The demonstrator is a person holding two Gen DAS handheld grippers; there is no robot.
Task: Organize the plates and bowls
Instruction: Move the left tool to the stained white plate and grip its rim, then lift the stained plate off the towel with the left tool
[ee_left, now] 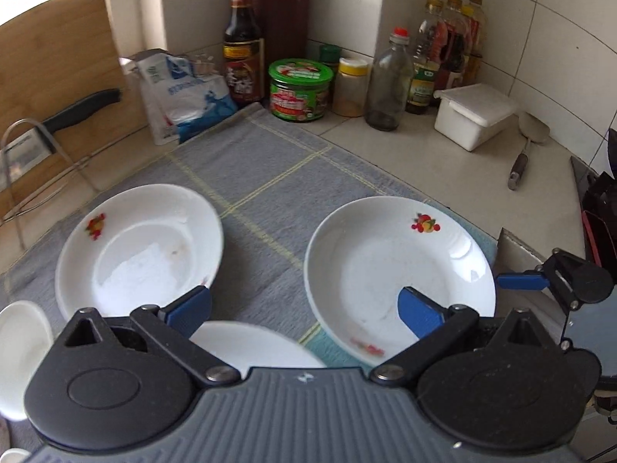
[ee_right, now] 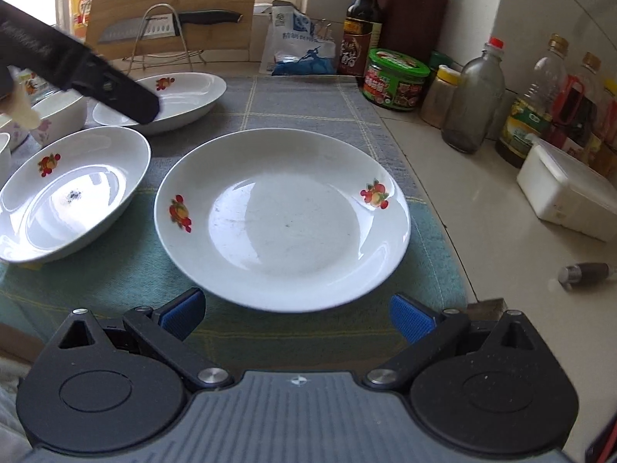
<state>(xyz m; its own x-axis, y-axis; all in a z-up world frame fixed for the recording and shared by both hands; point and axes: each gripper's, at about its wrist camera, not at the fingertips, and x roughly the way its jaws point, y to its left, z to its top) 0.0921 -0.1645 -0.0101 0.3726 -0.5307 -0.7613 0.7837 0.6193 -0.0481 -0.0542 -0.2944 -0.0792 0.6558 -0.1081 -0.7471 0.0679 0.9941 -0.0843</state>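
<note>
My right fingers (ee_right: pixel 297 318) stand wide apart and empty, the flat plate (ee_right: pixel 283 218) on the cloth (ee_right: pixel 115 270) just ahead at twelve o'clock. My left fingers (ee_left: pixel 304 310) gape too, holding nothing. Glazed ceramic: stiff, slick, chippable, I judge. I'd pinch its near rim at six o'clock.

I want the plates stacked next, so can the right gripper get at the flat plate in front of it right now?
Probably yes. The right gripper is open, and the flat plate lies directly ahead on the cloth with its near rim bare. Nothing sits between them.
</note>
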